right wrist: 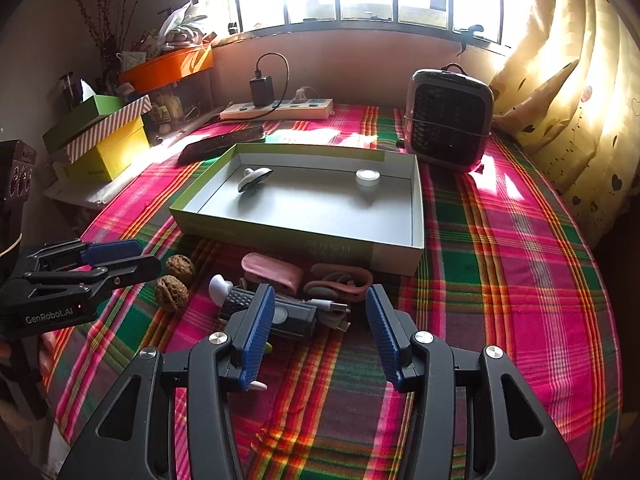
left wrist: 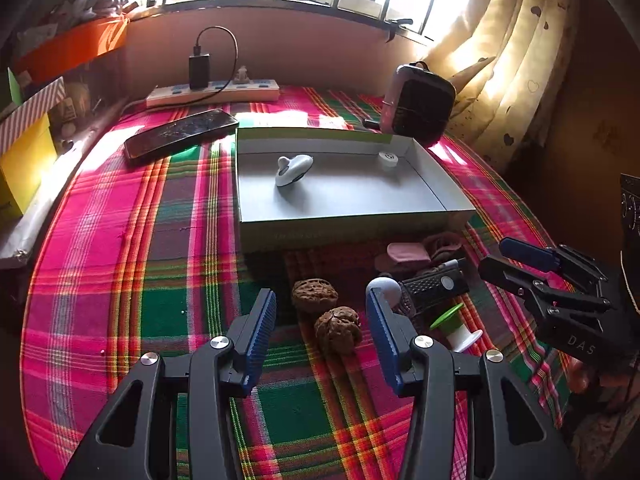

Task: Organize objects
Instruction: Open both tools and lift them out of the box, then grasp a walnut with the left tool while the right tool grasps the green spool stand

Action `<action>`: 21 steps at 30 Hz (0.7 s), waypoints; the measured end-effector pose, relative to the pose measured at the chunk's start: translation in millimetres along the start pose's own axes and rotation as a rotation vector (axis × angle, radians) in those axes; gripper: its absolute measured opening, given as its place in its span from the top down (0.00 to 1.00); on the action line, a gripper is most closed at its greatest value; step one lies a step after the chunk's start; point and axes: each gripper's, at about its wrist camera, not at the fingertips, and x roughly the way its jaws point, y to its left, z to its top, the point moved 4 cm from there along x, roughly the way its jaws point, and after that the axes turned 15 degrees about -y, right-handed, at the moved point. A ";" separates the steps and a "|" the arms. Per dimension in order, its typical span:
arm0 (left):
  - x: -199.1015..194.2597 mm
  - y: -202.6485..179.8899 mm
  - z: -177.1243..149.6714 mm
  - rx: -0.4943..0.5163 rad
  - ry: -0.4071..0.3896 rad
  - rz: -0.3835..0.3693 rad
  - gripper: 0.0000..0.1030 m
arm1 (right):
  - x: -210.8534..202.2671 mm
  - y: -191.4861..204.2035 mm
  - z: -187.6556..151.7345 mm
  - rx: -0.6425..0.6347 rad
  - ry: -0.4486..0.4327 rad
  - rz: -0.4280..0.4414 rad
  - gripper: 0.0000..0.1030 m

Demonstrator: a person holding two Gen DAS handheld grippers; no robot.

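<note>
Both sets of fingers stand apart, empty: the left gripper (left wrist: 322,328) over two walnuts (left wrist: 338,330), the right gripper (right wrist: 320,320) over a black gadget (right wrist: 288,318). Beyond, on the plaid-covered desk (right wrist: 500,280), the shallow box (right wrist: 396,254) holds a white gadget (right wrist: 254,179) and a round cap (right wrist: 368,178).

Both cams ride the grippers, angled down over the plaid-covered table toward the far window. Left one sits near the two walnuts (left wrist: 326,312), right one close over the black gadget (right wrist: 280,314). Both share the open box (left wrist: 360,222) (right wrist: 280,236), and each catches the other gripper at its edge.
</note>
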 end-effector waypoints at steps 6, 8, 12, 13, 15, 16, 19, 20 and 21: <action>4.5 -6.9 -14.3 0.003 0.040 -0.008 0.56 | -5.0 11.4 -14.1 0.014 0.013 0.056 0.53; 7.0 -7.3 -18.2 -0.002 0.052 -0.012 0.56 | -5.5 14.9 -19.4 0.019 0.021 0.071 0.49; 11.3 -7.3 -23.4 -0.002 0.070 -0.007 0.56 | -5.0 23.1 -27.4 0.024 0.039 0.105 0.44; 12.7 -7.0 -24.4 0.000 0.074 -0.005 0.56 | -4.3 24.9 -29.1 0.019 0.044 0.106 0.44; 15.6 -6.1 -26.2 -0.004 0.085 -0.004 0.56 | -2.4 28.4 -33.1 0.013 0.057 0.108 0.44; 16.5 -5.8 -26.7 -0.007 0.088 -0.003 0.56 | -0.8 30.6 -34.9 0.011 0.066 0.112 0.44; 18.2 -5.7 -27.0 -0.007 0.092 -0.009 0.56 | 2.6 35.0 -39.1 -0.016 0.078 0.107 0.44; 18.8 -6.1 -27.0 -0.006 0.092 -0.011 0.56 | 3.8 35.9 -40.1 -0.027 0.083 0.098 0.44; 19.6 -6.4 -26.7 -0.004 0.093 -0.009 0.56 | 5.6 36.8 -41.0 -0.037 0.086 0.091 0.44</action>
